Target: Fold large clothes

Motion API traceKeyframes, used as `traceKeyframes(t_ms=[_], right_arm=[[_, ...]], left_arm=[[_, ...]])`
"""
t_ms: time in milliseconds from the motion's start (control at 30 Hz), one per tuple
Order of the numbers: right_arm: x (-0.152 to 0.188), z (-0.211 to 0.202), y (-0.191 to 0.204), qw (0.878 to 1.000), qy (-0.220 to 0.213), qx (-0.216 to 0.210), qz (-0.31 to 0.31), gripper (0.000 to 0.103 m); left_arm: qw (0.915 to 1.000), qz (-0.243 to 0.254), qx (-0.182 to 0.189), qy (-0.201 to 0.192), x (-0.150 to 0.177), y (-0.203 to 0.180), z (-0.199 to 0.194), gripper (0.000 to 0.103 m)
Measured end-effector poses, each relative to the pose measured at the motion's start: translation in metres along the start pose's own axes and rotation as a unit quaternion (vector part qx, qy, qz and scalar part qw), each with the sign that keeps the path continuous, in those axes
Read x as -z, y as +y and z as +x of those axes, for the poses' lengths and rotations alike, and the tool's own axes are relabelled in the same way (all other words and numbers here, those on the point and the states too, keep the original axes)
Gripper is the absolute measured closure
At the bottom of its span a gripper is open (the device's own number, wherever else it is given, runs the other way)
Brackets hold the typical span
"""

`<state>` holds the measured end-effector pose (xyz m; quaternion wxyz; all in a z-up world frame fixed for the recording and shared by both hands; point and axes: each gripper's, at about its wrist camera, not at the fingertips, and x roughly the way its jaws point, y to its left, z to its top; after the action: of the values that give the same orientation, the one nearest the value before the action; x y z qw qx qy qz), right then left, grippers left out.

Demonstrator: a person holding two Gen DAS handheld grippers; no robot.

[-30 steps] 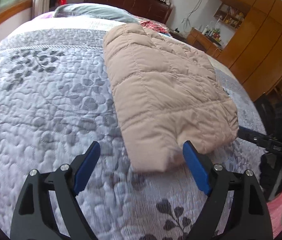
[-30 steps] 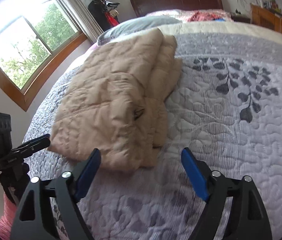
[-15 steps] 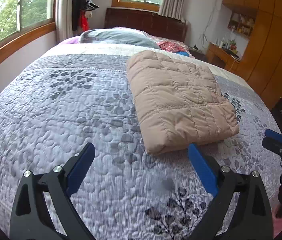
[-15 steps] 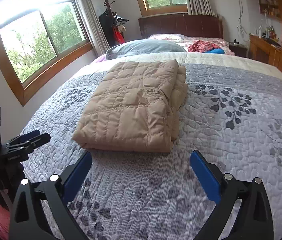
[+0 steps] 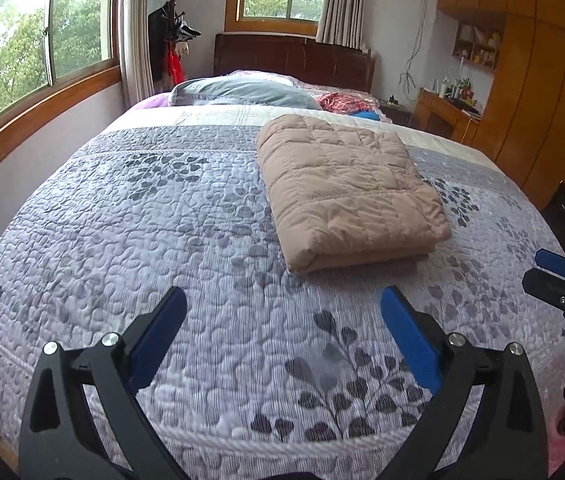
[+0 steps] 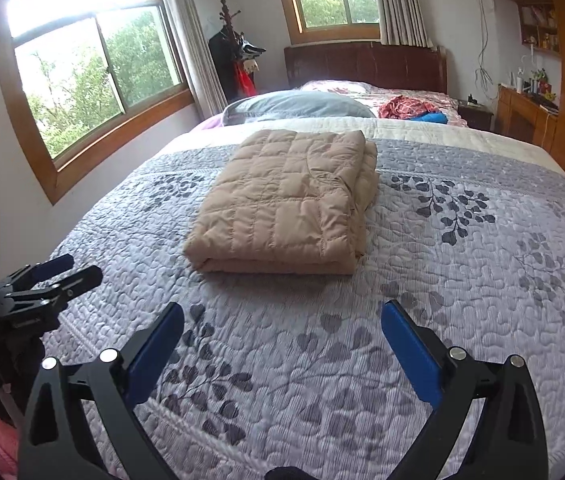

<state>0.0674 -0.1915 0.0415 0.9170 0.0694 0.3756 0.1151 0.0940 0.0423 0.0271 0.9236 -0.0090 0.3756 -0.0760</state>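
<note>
We see the tan quilted jacket (image 5: pixel 346 192) folded at twelve o'clock on the bedspread (image 5: pixel 162 240); left gripper (image 5: pixel 282 312) opening, right gripper (image 6: pixel 282 324) spread wide, both empty — fold likely complete.

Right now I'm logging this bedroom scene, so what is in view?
folded quilted jacket: one, tan, on the bedspread
bedspread: one, grey with leaf print
pillow: one, grey-blue, near the headboard
red cloth: one, by the pillow
headboard: one, dark wood
coat stand: one, between the windows
wardrobe: one, orange wood, by the wall
left tongs: jaws opening, nothing between
right tongs: open, empty
</note>
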Motion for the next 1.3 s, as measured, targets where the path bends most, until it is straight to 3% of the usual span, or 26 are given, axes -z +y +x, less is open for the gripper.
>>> traceKeyframes(t_ms=[633,1300], right_arm=[[0.027,-0.025,0.012,1.000,-0.001,-0.007,-0.007,0.004],[0.030,-0.026,0.009,1.000,0.003,0.003,-0.007,0.004]], left_arm=[[0.9996,0.018,-0.009,-0.017,0.027,-0.019,-0.049,0.005],[0.9995,0.020,-0.017,-0.017,0.032,-0.024,-0.056,0.005]])
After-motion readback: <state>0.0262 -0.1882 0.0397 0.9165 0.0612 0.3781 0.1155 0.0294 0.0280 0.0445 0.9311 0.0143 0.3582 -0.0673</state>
